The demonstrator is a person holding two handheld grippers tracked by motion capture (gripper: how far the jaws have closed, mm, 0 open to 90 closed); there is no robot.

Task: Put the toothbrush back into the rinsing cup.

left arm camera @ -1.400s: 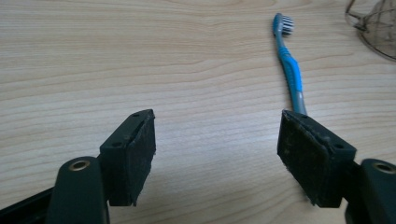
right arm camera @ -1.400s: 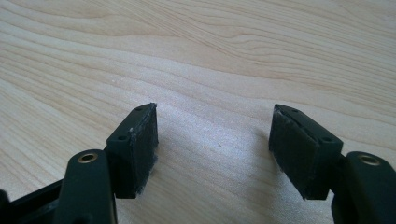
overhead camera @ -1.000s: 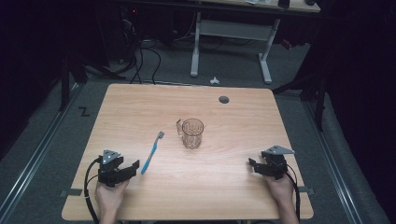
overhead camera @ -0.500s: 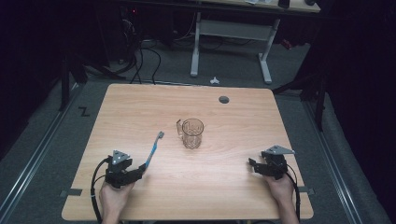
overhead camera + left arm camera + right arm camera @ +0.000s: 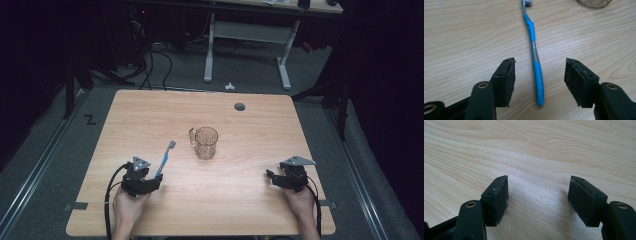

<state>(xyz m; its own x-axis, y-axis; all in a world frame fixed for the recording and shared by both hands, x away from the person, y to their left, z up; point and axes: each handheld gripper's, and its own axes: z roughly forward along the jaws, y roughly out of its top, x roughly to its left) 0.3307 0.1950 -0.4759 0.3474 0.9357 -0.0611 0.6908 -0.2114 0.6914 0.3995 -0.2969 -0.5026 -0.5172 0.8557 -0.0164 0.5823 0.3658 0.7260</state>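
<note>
Right hand-held gripper [image 5: 539, 200] spread wide; bare wooden table [image 5: 549, 150] beneath.

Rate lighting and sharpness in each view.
High view: table lit, surroundings dark, glass mug soft. Left gripper view: bright, toothbrush crisp between the open left gripper, jaws slightly blurred. Right gripper view: even light, soft shadow under the right gripper.

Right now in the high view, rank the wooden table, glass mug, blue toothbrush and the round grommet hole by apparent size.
1. Light wooden table
2. Clear glass mug and slim blue toothbrush: the mug bulkier, the toothbrush longer, so too alike to rank
3. Small dark round grommet hole
</note>
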